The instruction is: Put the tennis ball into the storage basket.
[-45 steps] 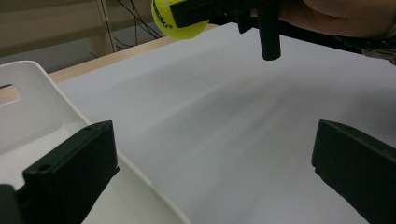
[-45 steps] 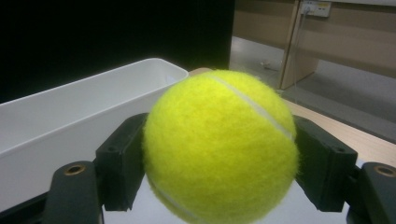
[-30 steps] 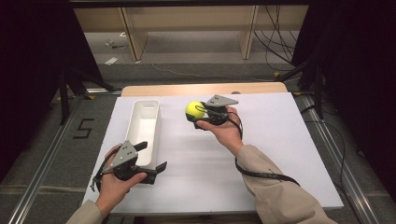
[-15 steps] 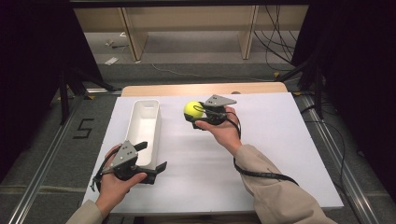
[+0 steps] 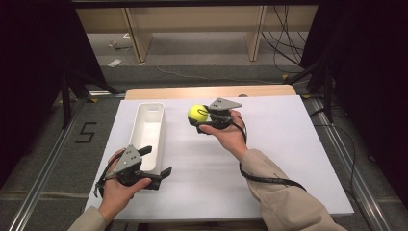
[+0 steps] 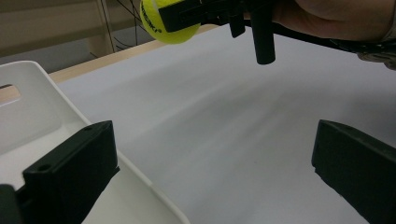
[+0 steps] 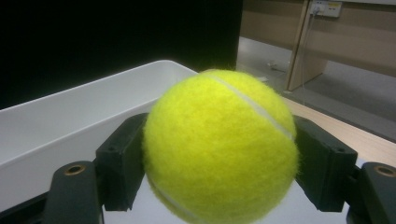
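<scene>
On a white worktop (image 5: 288,144) in a dim lab, the right tongs (image 5: 206,117) grip a ball (image 5: 197,113), held above the board beside the bin (image 5: 148,129), apparently for dropping in. The left tongs (image 5: 161,162), open and empty, rest by the bin's near end.

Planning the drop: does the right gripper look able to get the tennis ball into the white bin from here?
Probably yes. The right gripper holds the tennis ball beside the open-topped white bin, with nothing between them.
</scene>
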`<state>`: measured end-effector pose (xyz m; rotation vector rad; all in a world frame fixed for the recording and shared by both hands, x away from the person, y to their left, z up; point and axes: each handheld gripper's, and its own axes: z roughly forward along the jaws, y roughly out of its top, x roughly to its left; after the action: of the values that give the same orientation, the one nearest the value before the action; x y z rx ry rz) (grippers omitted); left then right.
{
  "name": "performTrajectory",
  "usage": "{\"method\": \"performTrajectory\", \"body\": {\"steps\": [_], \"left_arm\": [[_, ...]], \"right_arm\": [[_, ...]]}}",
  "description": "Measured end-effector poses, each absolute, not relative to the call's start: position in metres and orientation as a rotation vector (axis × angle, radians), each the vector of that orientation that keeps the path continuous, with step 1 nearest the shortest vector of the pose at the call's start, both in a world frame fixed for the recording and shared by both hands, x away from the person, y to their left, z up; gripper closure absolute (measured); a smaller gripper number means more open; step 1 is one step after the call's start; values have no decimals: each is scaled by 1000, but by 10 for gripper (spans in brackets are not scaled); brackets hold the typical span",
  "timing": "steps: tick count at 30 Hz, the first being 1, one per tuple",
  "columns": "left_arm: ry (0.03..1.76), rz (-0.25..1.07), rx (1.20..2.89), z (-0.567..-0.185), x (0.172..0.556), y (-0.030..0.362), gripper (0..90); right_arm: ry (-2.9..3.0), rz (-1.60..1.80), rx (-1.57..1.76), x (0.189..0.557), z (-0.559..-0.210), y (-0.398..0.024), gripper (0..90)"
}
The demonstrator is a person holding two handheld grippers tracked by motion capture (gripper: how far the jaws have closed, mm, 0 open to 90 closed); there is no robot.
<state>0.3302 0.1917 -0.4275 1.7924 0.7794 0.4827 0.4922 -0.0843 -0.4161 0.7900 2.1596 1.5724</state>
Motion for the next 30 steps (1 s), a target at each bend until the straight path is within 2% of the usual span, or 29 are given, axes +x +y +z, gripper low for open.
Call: {"method": "performTrajectory", "body": {"steps": [30], "left_arm": [[781, 484, 1791, -427, 330, 192, 0]], "right_arm": [[2169, 1580, 780, 491, -416, -77, 272]]}}
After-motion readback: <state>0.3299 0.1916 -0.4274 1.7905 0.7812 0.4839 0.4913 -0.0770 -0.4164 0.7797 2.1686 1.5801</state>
